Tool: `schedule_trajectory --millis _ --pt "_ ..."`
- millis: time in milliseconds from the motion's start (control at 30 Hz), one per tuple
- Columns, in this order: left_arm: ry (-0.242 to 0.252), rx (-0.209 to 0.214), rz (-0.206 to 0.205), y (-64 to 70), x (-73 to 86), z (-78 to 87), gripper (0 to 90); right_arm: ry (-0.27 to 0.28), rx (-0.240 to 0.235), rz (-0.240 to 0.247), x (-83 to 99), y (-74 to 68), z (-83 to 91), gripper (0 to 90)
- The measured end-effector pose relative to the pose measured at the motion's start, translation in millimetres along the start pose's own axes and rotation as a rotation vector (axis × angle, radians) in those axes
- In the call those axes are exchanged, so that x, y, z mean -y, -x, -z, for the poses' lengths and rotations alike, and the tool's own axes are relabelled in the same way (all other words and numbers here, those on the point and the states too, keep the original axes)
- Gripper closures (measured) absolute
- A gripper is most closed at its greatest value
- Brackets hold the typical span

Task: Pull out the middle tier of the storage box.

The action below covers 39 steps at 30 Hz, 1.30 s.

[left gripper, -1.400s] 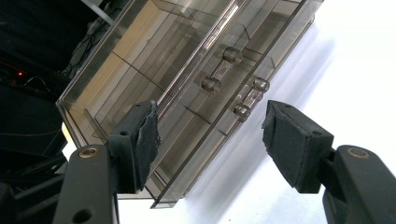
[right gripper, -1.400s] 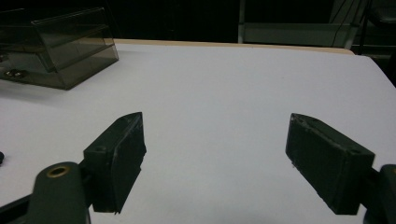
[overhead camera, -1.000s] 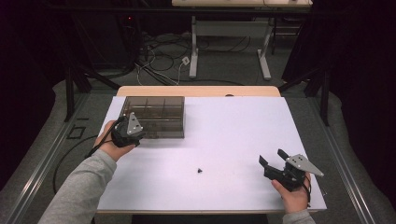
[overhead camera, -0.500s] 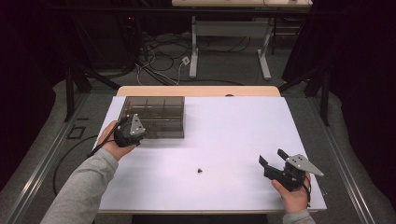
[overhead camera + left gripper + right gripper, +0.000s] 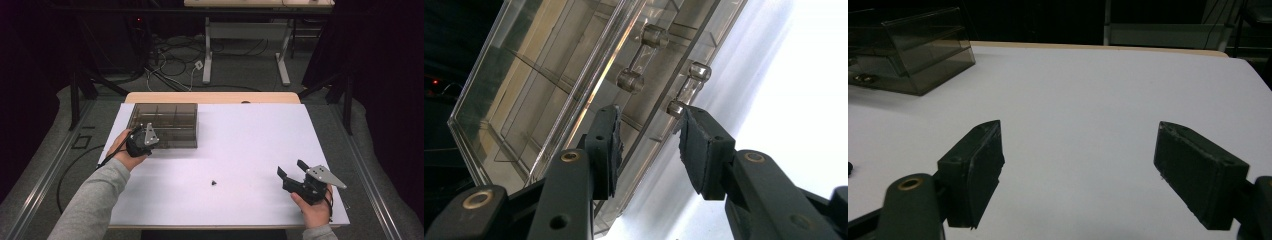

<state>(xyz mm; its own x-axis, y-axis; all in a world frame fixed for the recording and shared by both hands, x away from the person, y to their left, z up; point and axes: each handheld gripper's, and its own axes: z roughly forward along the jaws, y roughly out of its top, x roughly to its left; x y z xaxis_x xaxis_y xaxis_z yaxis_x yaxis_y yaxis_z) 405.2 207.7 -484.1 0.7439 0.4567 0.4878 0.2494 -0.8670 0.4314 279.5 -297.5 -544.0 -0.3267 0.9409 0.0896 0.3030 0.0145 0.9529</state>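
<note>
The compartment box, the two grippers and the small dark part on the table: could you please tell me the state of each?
Clear compartment box: lid shut, lying flat on the table.
Box latch: between the left gripper's jaws, not yet clamped.
Left gripper: open, at the box's front edge.
Right gripper: wide open, holding nothing.
Small dark part: loose on the white table.

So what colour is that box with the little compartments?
Smoky see-through brown box; the high view shows it best.

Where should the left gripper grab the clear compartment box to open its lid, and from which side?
Probably the lid latch on the box's near front edge. It is a small clear bar with rounded ends that stands out from the wall, narrow enough for the jaws. The left gripper is open and already points at that edge from the person's side, so come straight in there.
</note>
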Motion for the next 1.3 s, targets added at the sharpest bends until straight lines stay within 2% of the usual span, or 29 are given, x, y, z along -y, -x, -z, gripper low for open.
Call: schedule_trajectory --millis 400,633,833,967,1300 --pt "-0.029 0.013 -0.014 -2.7 0.4 -11.0 65.6 0.0 -0.001 0.001 0.2 0.3 0.2 19.5" --pt "-0.023 0.027 -0.017 -4.5 1.0 -15.5 66.0 -0.002 0.001 0.002 0.3 0.7 0.2 19.5" --pt "-0.04 0.047 -0.029 -5.9 1.8 -19.2 68.0 -0.003 0.005 0.004 0.3 1.2 0.1 19.5" --pt "-0.036 0.06 -0.021 -7.0 2.4 -20.6 69.4 -0.003 -0.003 -0.003 0.5 0.6 -0.2 19.5" --pt "-0.032 0.066 -0.021 -8.7 3.5 -21.5 72.5 -0.004 -0.003 -0.004 0.8 0.7 -0.6 19.5"
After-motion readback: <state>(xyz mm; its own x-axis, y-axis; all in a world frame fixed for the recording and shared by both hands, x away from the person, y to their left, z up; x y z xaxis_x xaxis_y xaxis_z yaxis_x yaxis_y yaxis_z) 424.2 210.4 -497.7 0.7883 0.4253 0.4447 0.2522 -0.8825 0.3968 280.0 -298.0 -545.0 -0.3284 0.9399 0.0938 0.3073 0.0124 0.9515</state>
